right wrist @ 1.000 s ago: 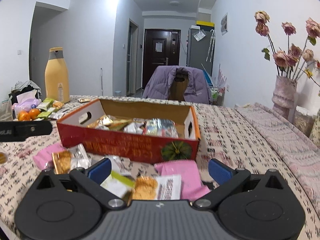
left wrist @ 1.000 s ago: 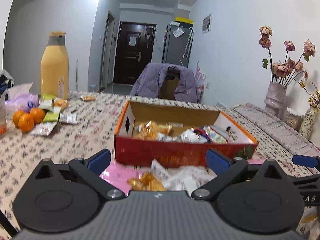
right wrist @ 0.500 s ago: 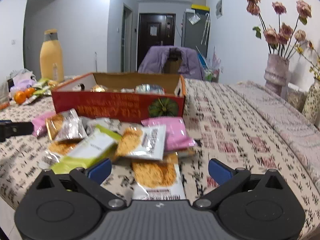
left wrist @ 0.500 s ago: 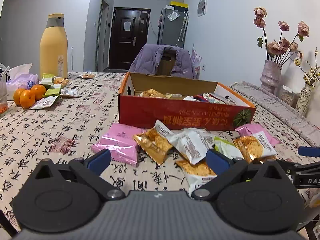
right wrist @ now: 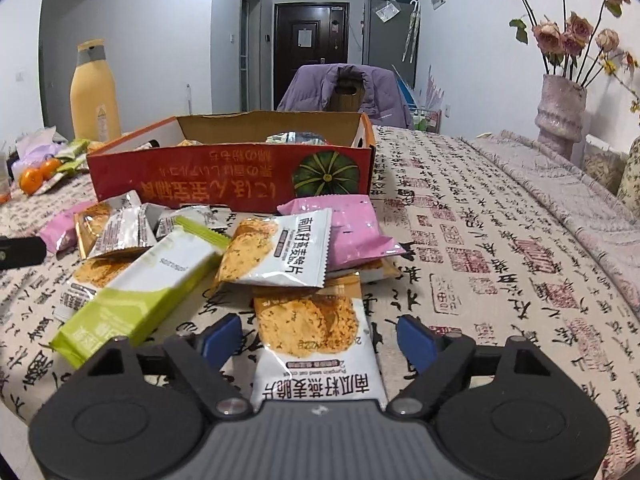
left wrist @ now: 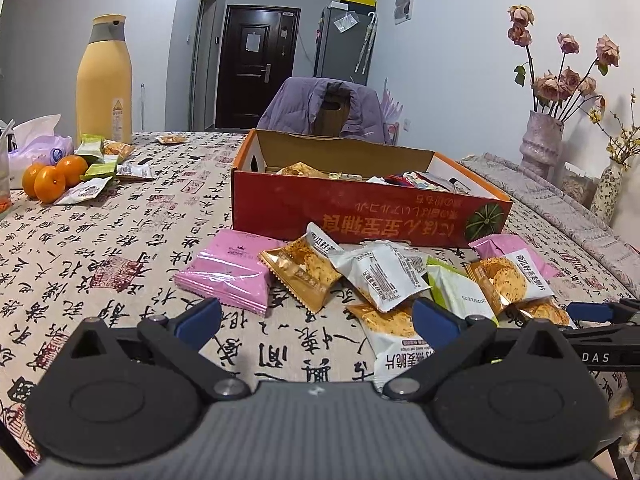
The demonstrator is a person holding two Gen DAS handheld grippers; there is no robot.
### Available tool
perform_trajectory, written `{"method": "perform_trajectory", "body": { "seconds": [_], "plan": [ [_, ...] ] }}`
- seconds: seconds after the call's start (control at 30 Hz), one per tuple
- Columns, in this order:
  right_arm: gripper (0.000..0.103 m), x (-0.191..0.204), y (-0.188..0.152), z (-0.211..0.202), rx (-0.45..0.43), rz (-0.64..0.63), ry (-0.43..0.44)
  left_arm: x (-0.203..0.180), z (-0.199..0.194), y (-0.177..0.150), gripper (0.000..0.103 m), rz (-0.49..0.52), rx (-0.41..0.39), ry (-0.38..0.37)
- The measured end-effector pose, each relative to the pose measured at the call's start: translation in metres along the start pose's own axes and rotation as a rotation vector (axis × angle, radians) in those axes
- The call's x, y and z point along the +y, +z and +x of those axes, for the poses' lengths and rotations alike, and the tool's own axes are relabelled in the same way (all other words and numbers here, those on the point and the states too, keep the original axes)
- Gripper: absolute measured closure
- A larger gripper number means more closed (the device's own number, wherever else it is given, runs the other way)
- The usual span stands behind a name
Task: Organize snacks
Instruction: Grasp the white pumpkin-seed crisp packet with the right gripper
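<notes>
A: While the right hand-held gripper [right wrist: 320, 334] hangs low over the tabletop [right wrist: 500, 248], its blue pads stand fairly wide and are closing, with the oat crisp packet [right wrist: 316, 344] lying between them, not yet pinched.

B: Left one?

A: Left hand-held gripper [left wrist: 316, 316] is spread wide over bare cloth, nothing between the pads. A white crisp packet [left wrist: 394, 340] lies just beside its right pad.

B: Landmark?

A: Red cardboard box [right wrist: 228, 172], open top, pumpkin print on its front wall. Everything is placed off that. Loose snacks sit heaped just in front of it: the oat crisp packet nearest the camera, a second crisp packet [right wrist: 280, 248] overlapping its far end, a green bar wrapper [right wrist: 132, 296] to the left, a pink pouch [right wrist: 352, 232] against the box's right front corner. Some packets are already inside the box.

B: Step?

A: I judge it a pick from the heap, destined for the box. The next move calls for the pads to meet the packet's edges squarely, then a lift clear of the overlapping neighbour and over the front wall.

B: Handling?

A: Flat, glossy film pillows with crimped serrated ends, likely slippery and crushable. The cloth is matte, printed with calligraphy. The box is stiff corrugated board. Well left of the box: oranges [left wrist: 50, 178] and a tall yellow bottle [left wrist: 105, 80].
</notes>
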State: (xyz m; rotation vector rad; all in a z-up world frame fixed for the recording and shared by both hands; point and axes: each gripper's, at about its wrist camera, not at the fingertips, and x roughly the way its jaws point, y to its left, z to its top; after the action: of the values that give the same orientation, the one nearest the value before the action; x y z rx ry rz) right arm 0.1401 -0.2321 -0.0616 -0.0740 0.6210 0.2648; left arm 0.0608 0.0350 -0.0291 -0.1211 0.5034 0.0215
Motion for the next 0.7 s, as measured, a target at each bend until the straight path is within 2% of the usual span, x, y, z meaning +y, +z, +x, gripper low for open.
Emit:
{"method": "perform_trajectory", "body": {
  "seconds": [0.17, 0.23, 0.3, 0.53, 0.7],
  "plan": [
    [0.021, -0.005, -0.003, -0.001, -0.010, 0.003, 0.031, -0.002, 0.001, -0.001, 0.000, -0.002, 0.006, -0.002],
    [0.029, -0.006, -0.003, -0.003, -0.015, 0.004, 0.030, -0.003, 0.002, -0.002, 0.000, -0.001, 0.009, -0.006],
    [0.047, -0.005, -0.003, -0.006, -0.019, -0.007, 0.046, -0.004, 0.002, -0.002, 0.000, 0.002, 0.011, -0.005],
    [0.053, 0.001, -0.005, -0.013, -0.036, -0.029, 0.053, -0.004, 0.001, -0.003, 0.000, -0.001, 0.012, 0.003],
    [0.055, -0.002, -0.004, -0.028, -0.092, -0.025, 0.055, -0.006, 0.003, -0.002, 0.000, 0.000, 0.020, 0.005]
  ]
}}
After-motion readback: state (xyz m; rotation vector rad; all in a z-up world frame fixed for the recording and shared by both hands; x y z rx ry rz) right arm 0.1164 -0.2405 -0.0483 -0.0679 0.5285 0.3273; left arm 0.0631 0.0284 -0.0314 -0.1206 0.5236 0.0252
